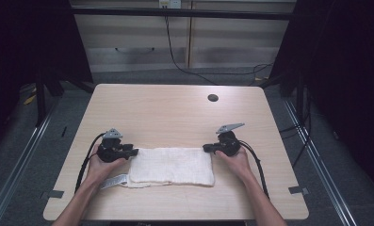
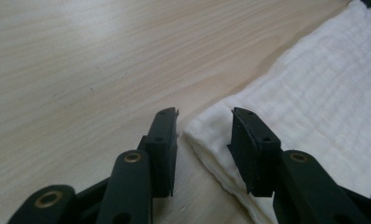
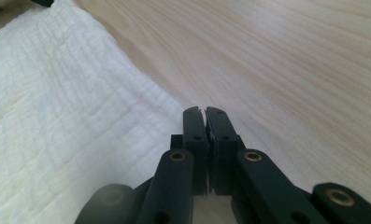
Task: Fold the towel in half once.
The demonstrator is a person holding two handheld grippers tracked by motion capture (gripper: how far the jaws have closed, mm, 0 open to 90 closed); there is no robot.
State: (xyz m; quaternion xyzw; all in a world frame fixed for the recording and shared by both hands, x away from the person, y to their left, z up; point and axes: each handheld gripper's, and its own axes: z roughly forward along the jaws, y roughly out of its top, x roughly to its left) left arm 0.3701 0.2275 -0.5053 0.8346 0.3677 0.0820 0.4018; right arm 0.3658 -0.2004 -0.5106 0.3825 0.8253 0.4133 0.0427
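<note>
A folded white towel (image 1: 170, 165) lies flat near the front of the wooden table (image 1: 175, 108). My left gripper (image 1: 135, 151) sits at the towel's far left corner. In the left gripper view its jaws (image 2: 204, 114) stand open, with that corner of the towel (image 2: 314, 93) between them and the pads not touching it. My right gripper (image 1: 206, 148) is at the far right corner. In the right gripper view it (image 3: 204, 111) is shut, pads together, right beside the edge of the towel (image 3: 57, 116). I see no cloth between the pads.
A printed label (image 1: 113, 181) sticks out from the towel's front left corner. A dark round hole (image 1: 213, 98) sits in the tabletop at the back right. Cables trail from both grippers toward the front edge. Bare wood lies beyond the towel.
</note>
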